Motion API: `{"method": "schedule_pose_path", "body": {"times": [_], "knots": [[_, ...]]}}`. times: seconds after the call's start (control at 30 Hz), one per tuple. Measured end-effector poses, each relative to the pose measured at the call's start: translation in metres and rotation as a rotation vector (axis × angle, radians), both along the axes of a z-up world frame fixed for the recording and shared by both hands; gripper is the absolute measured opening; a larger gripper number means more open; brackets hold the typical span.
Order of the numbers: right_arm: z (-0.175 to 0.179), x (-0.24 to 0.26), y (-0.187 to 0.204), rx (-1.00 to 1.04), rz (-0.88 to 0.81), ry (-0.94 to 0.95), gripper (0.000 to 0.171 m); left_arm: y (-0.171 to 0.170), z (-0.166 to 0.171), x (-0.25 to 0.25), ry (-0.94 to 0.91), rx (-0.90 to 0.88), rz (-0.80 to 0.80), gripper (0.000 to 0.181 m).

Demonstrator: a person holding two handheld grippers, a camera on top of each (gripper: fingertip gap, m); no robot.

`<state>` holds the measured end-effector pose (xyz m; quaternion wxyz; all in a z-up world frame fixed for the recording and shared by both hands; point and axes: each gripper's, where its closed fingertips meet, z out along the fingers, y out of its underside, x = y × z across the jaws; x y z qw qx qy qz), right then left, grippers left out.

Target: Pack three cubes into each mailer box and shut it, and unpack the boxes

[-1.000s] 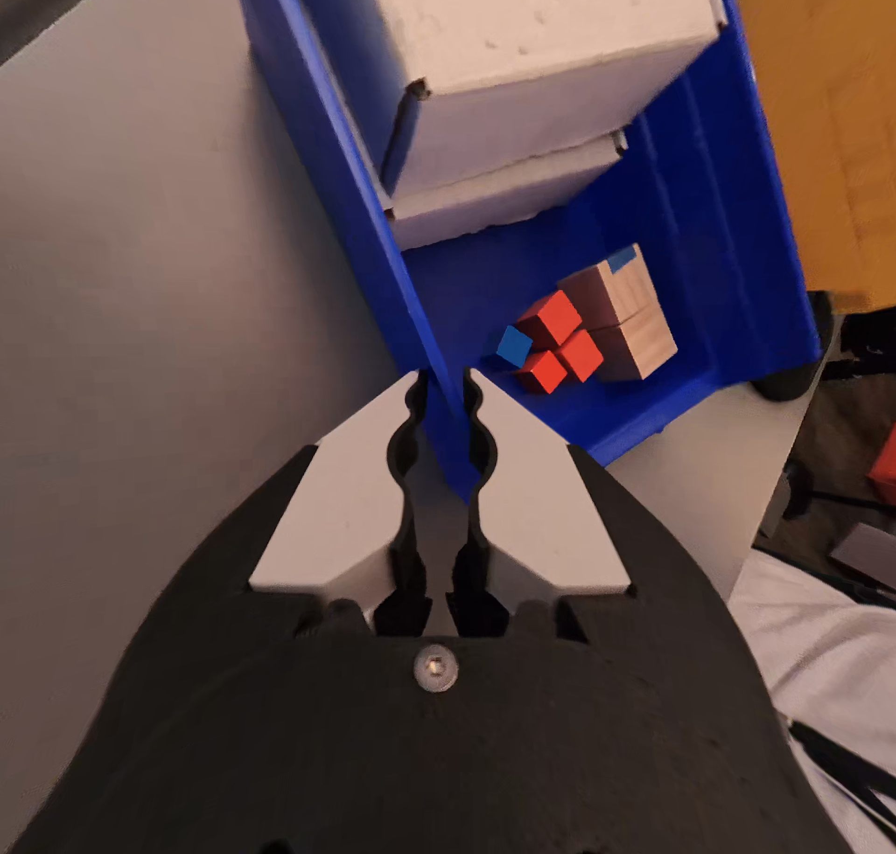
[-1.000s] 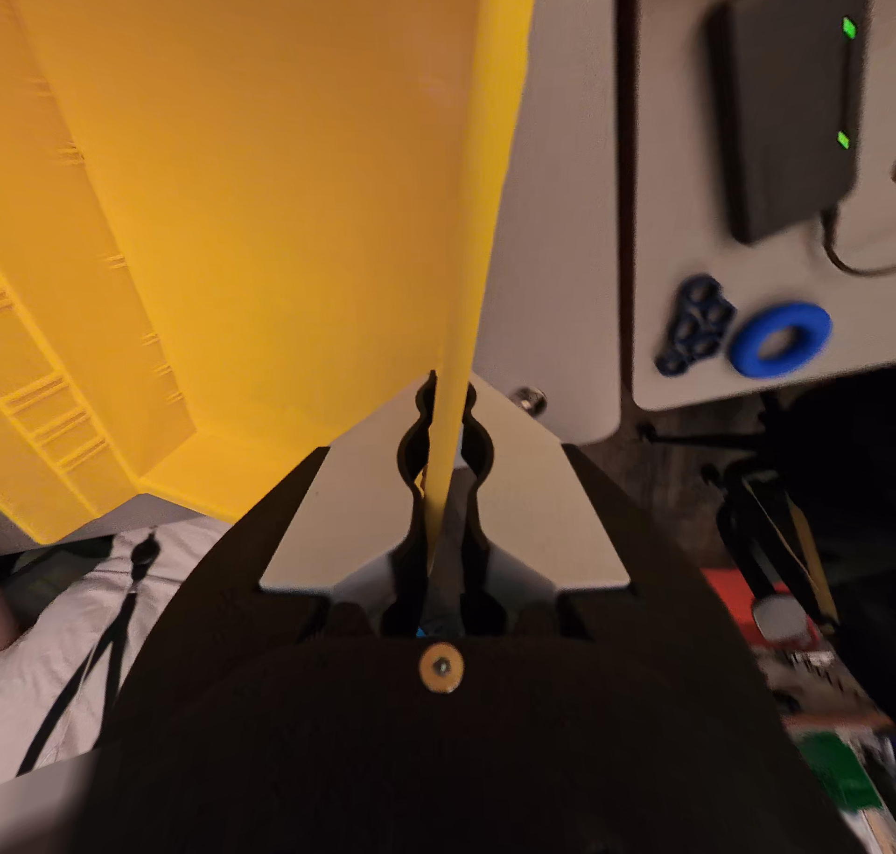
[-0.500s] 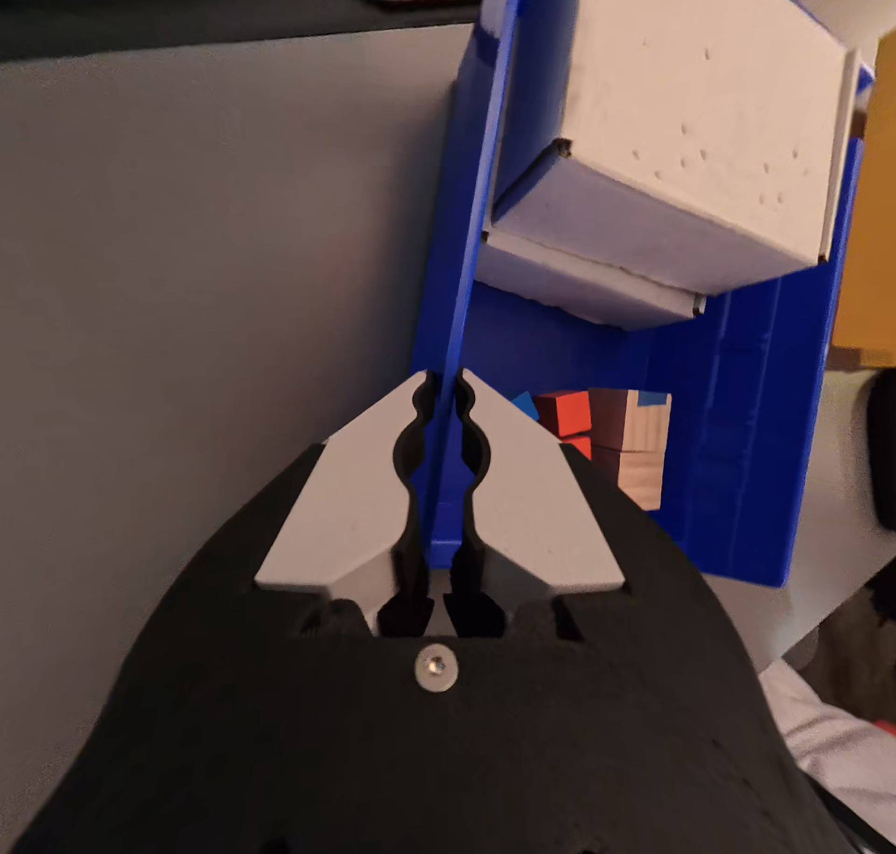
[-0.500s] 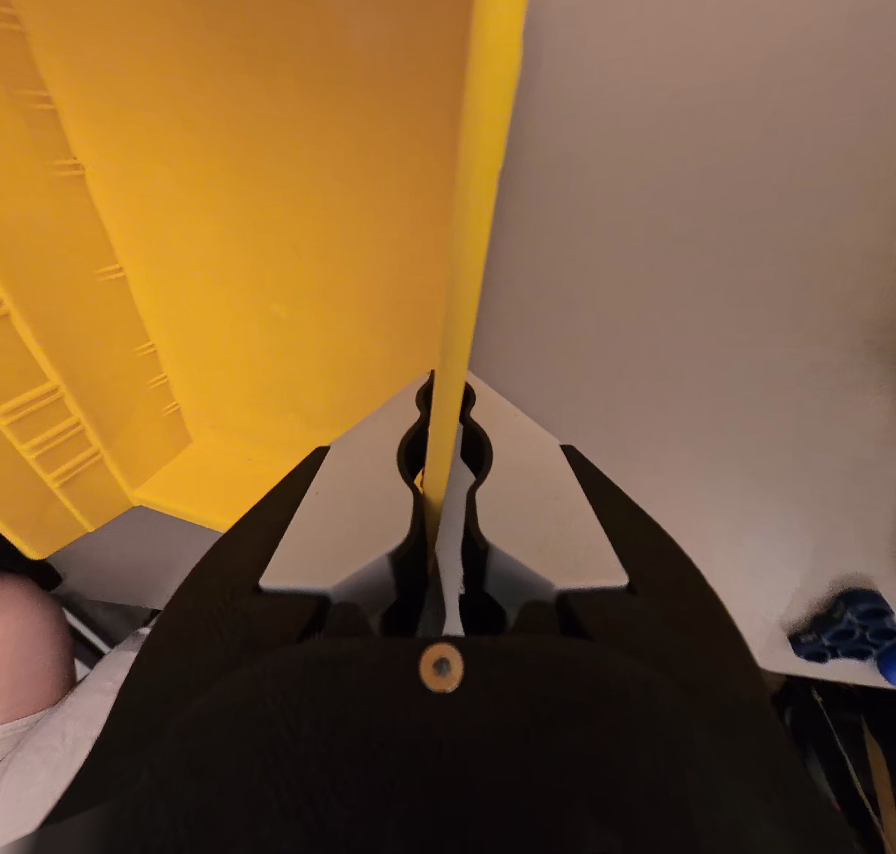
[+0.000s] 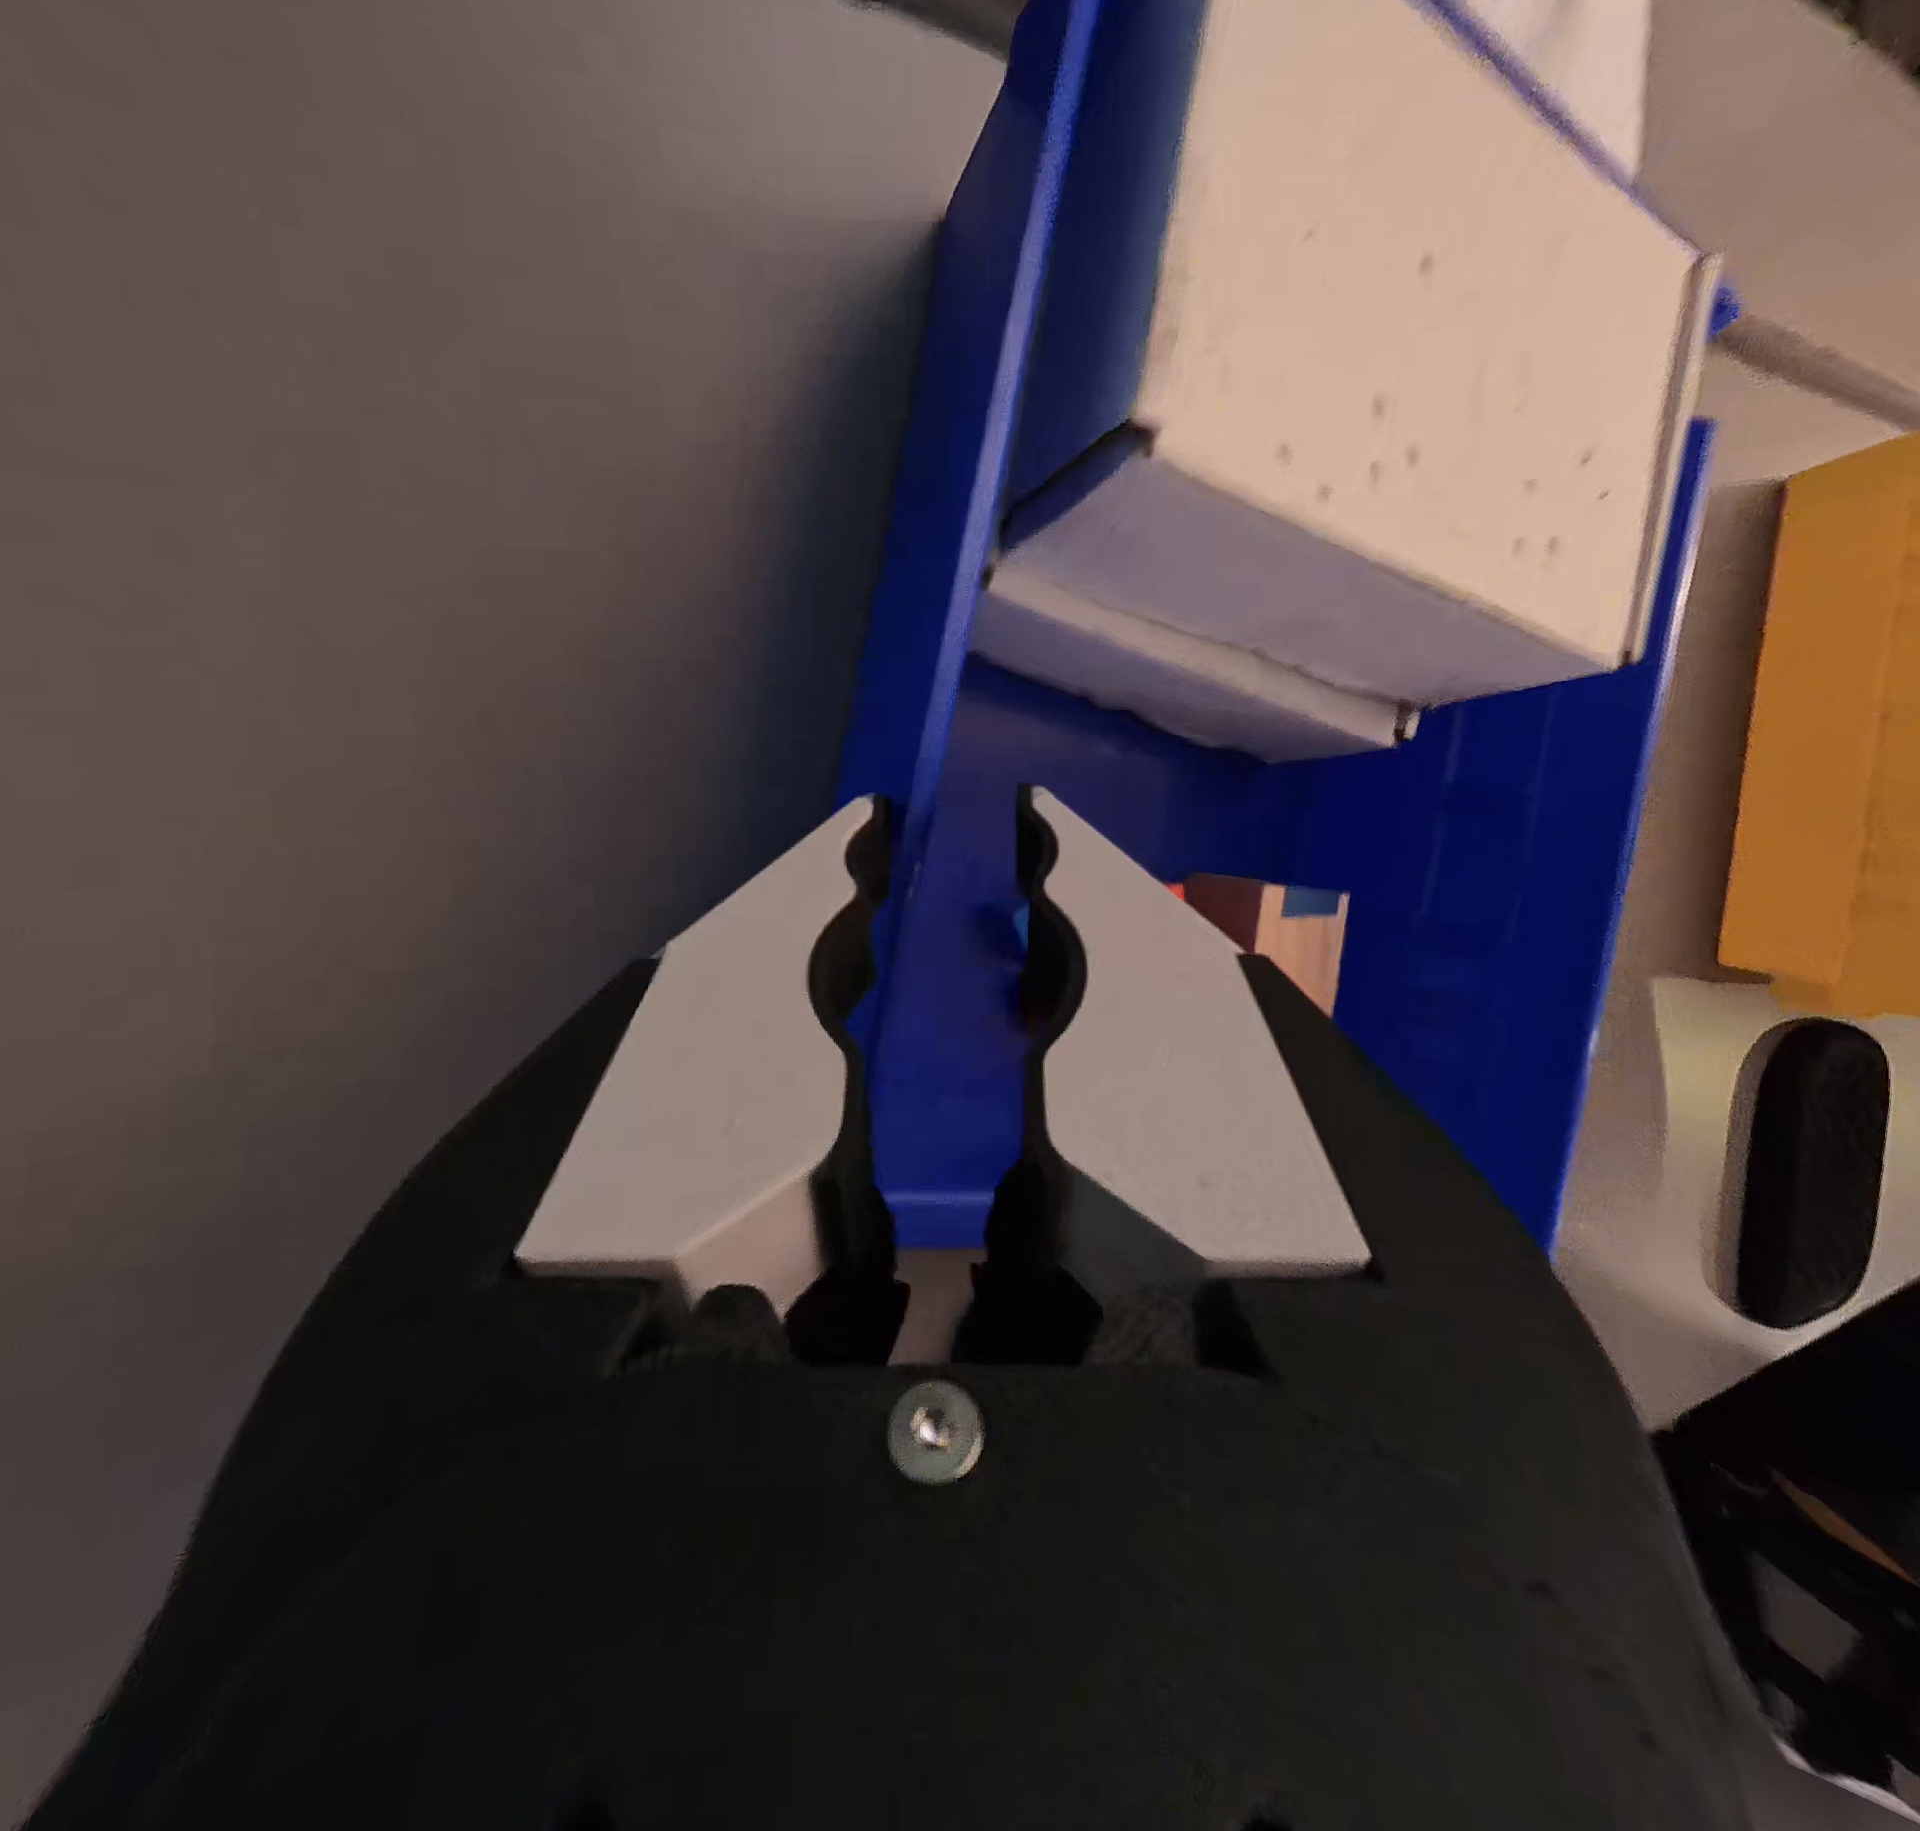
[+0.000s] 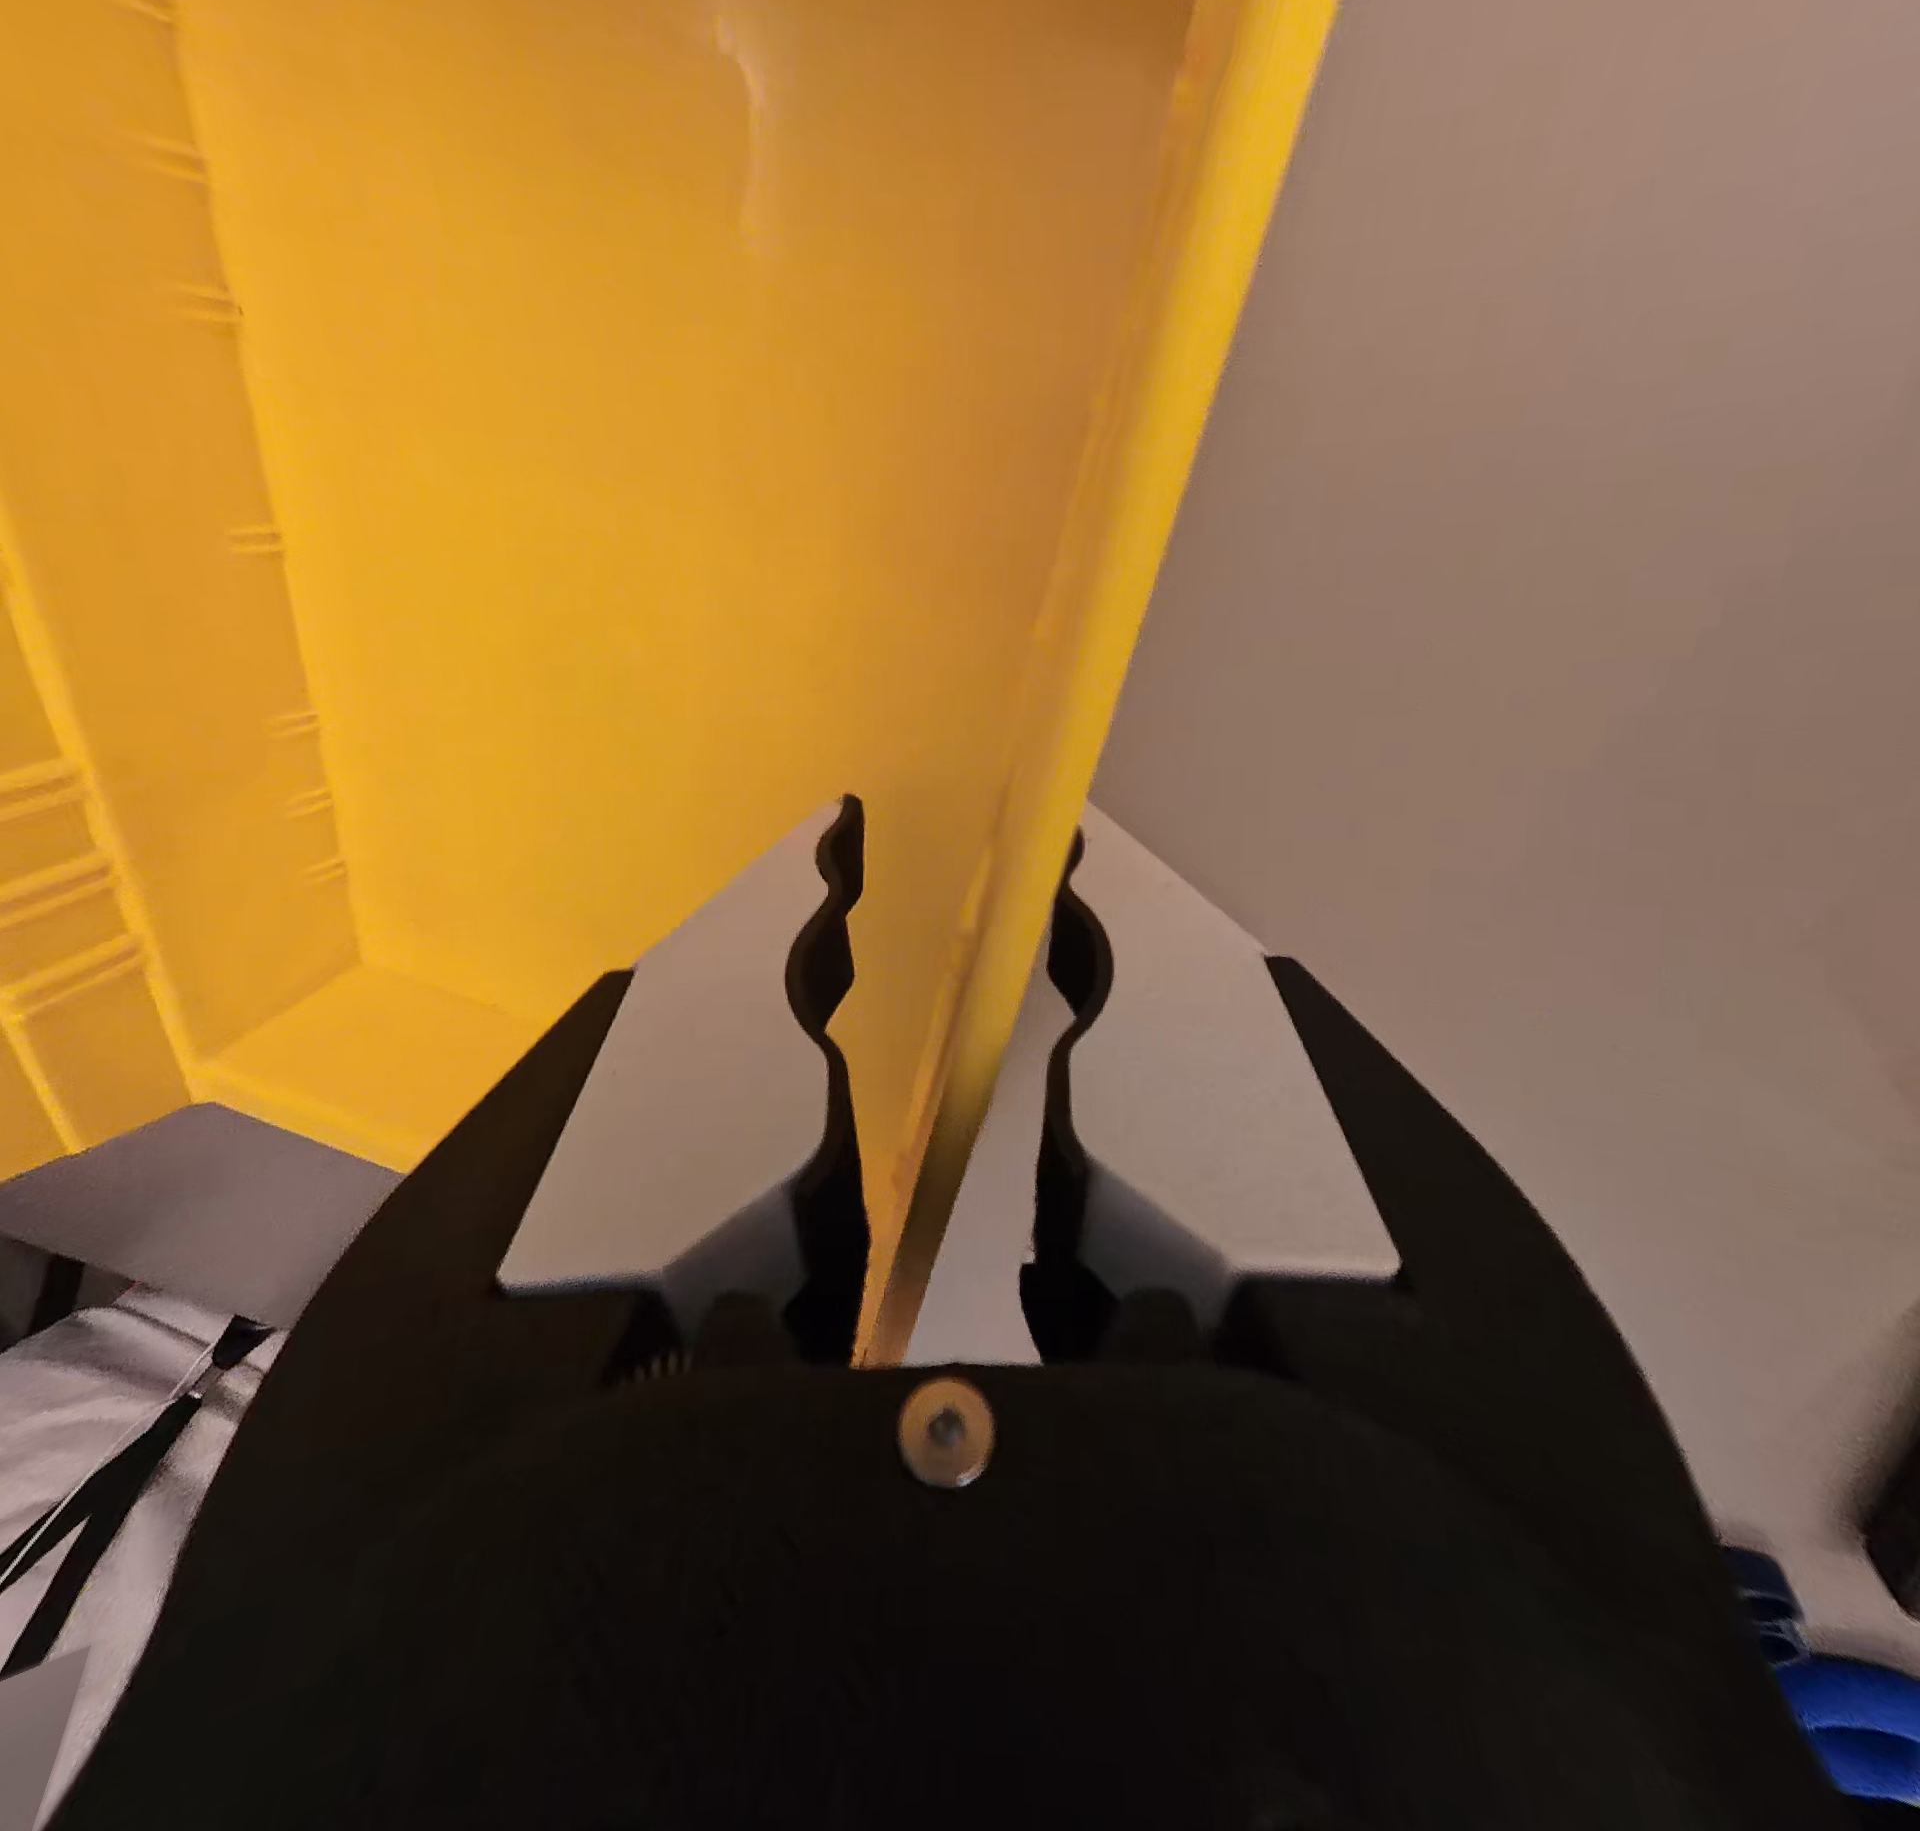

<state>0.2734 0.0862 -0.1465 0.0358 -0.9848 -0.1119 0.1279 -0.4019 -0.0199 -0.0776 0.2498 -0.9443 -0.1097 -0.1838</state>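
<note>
Both jaws stood parted: the left hand-held gripper (image 5: 951, 815) around the blue bin's (image 5: 1455, 950) wall, the right hand-held gripper (image 6: 961, 825) around the yellow bin's (image 6: 623, 431) wall. Withdrawing might have snagged either wall.

No writing, label, brand, number or sign can be read in either view; the white boxes (image 5: 1382, 368), blue bin (image 5: 1475, 950) and yellow bin (image 6: 623, 431) show plain surfaces only.
</note>
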Motion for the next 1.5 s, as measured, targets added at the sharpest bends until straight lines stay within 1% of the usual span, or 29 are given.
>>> {"method": "schedule_pose_path", "body": {"times": [0.07,0.13,0.23,0.33,0.43,0.53,0.63,0.73,0.83,0.9,1.0,1.07,1.13,1.3,1.4,1.5], "knots": [[0.000,0.001,-0.008,0.008,-0.007,0.019,0.021,0.009,0.005,0.002,0.021,0.029,0.001,0.027],[0.001,0.003,-0.006,0.068,-0.028,0.026,0.015,0.011,0.001,0.001,0.074,0.004,-0.001,0.023],[0.000,0.004,-0.006,0.120,-0.068,0.039,0.012,0.011,-0.006,-0.006,0.137,-0.032,0.015,0.008],[0.000,0.005,-0.009,0.094,-0.032,0.025,0.012,0.010,-0.014,-0.004,0.104,-0.059,0.008,0.008],[0.000,0.010,-0.012,0.076,0.019,-0.008,0.011,0.012,-0.015,-0.005,0.074,-0.056,0.021,0.007],[0.001,0.012,-0.012,0.077,-0.017,0.053,0.009,0.016,-0.015,-0.010,0.061,-0.028,0.054,0.007],[0.002,0.025,-0.013,0.089,-0.059,0.050,0.005,0.016,-0.014,-0.021,0.001,-0.003,0.145,0.009],[0.002,0.031,-0.015,0.087,-0.115,0.077,0.006,0.011,-0.014,-0.035,0.031,0.001,0.205,0.008],[0.001,0.029,-0.015,0.069,-0.158,0.059,0.005,0.007,-0.014,-0.037,0.098,-0.016,0.180,0.006],[0.002,0.017,-0.016,0.051,-0.156,0.082,0.006,0.006,-0.015,-0.034,0.127,-0.032,0.156,0.005],[0.002,0.002,-0.010,0.053,-0.139,0.086,0.005,0.004,-0.015,-0.026,0.134,-0.047,0.111,0.005],[0.002,-0.002,-0.005,0.055,-0.159,0.096,0.006,0.003,-0.015,-0.024,0.133,-0.046,0.089,0.005],[0.002,0.000,-0.004,0.053,-0.193,0.117,0.007,0.003,-0.015,-0.024,0.132,-0.038,0.074,0.005],[0.002,0.025,-0.008,0.051,-0.301,0.115,0.007,0.003,-0.015,-0.024,0.127,-0.010,0.025,0.005],[0.002,0.031,-0.014,0.043,-0.317,0.120,0.008,0.002,-0.015,-0.024,0.155,0.006,-0.023,0.004],[0.002,0.031,-0.017,0.040,-0.281,0.104,0.007,-0.004,-0.015,-0.020,0.162,0.006,-0.080,0.005]]}}
